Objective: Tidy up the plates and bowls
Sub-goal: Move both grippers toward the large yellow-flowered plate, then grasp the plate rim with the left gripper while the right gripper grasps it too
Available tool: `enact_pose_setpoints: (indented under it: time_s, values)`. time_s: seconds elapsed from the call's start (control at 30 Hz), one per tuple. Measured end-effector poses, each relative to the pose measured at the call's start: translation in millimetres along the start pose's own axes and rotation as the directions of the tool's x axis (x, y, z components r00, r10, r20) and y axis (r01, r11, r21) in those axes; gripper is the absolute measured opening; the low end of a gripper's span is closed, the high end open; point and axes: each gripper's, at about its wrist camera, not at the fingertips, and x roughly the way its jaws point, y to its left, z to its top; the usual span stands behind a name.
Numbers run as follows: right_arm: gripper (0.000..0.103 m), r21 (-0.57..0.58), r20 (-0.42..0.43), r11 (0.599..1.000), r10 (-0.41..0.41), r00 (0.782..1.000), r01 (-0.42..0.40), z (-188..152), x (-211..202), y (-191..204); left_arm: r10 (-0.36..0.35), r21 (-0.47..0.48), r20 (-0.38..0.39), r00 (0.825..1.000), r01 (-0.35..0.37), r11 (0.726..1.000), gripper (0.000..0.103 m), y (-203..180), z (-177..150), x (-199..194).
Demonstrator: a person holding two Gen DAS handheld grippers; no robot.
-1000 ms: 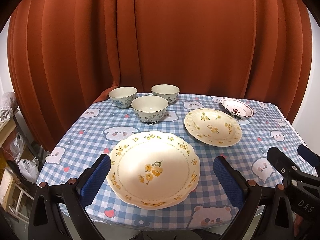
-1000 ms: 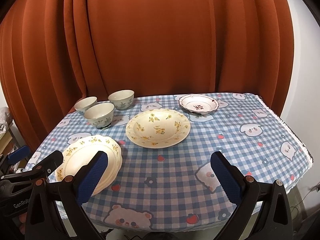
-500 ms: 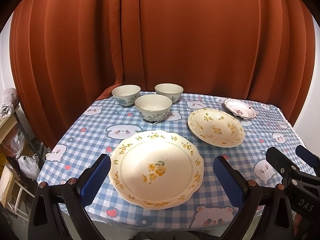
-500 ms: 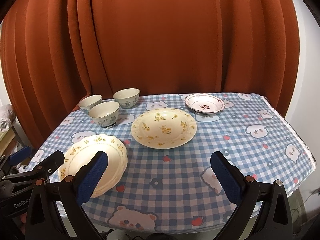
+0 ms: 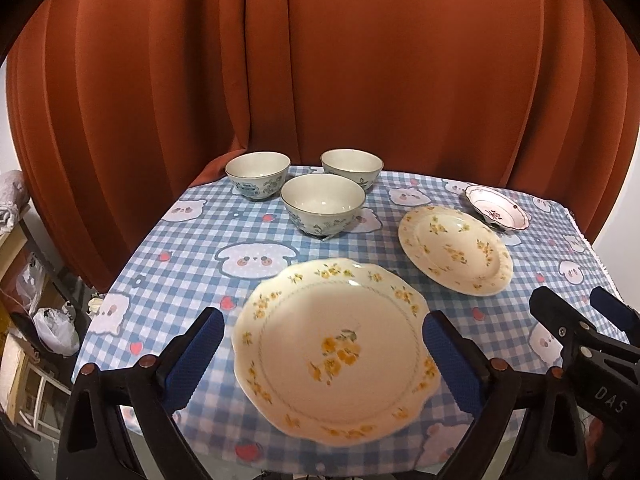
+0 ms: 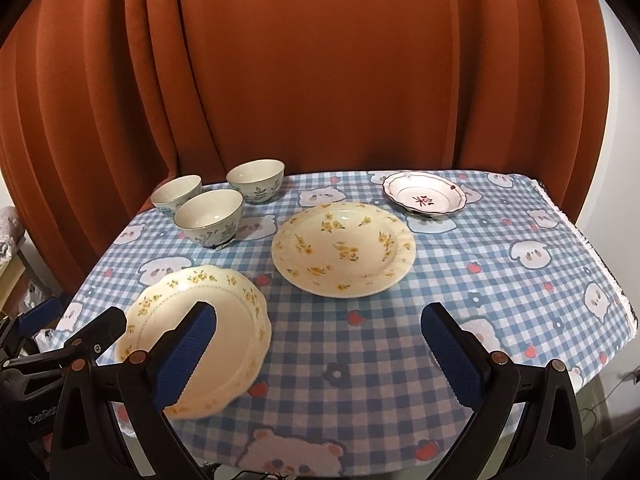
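Both tongs stand spread wide with nothing between their blue pads: the left tongs (image 5: pixel 320 356) hang over the near edge of the counter (image 6: pixel 500 280), straddling the scalloped plate (image 5: pixel 336 348), and the right tongs (image 6: pixel 318 354) sit beside them over bare checked cloth (image 6: pixel 360 360). That scalloped plate lies flat at the front left; the round flowered plate (image 6: pixel 344 250) lies behind it toward the middle, the small red-patterned dish (image 6: pixel 424 198) at the back right, and three bowls (image 6: pixel 210 218) cluster upright at the back left, close together though I cannot tell whether they touch. The main risk, as I judge it, is the near plate: it lies close to the front edge, so a careless nudge from a pad could slide it on the cloth and off. A flat plate also offers only a thin rim, so a shallow pinch could slip. Reaching for the bowls could knock one into its neighbours. Being round, these pieces have no real long axis; all face mouth-up, and the spray on the near plate runs diagonally.
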Motion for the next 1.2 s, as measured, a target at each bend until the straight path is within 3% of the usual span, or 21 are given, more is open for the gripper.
enact_pose_setpoints:
  time_s: [0.13, 0.3, 0.57, 0.8, 1.2]
  values:
    - [0.103, 0.002, 0.001, 1.0, -0.008, 1.0, 0.008, 13.3, 14.7, 15.4, 0.011, 0.02, 0.01, 1.0, -0.011, 1.0, 0.1, 11.6, 13.8, 13.6]
    - [0.103, 0.02, -0.062, 1.0, 0.001, 0.998, 0.0, 17.5, 49.0, 31.6, 0.036, 0.036, -0.082, 0.996, -0.034, 0.999, 0.098, 26.7, 15.2, 50.3]
    - [0.096, 0.023, -0.192, 1.0, 0.015, 0.981, -0.011, 4.2, 100.6, 59.4, 0.016, 0.08, -0.227, 0.974, 0.002, 0.997, 0.097, 38.9, 2.7, 99.5]
    - [0.085, 0.035, -0.327, 0.999, 0.007, 0.945, 0.005, -13.0, 136.4, 72.4, 0.018, 0.073, -0.347, 0.938, 0.008, 0.997, 0.086, 52.5, -8.6, 132.6]
    - [0.072, 0.023, -0.435, 0.999, -0.018, 0.9, 0.032, -26.9, 157.7, 81.1, -0.049, 0.027, -0.425, 0.904, 0.067, 0.997, 0.071, 60.2, -21.4, 152.4]
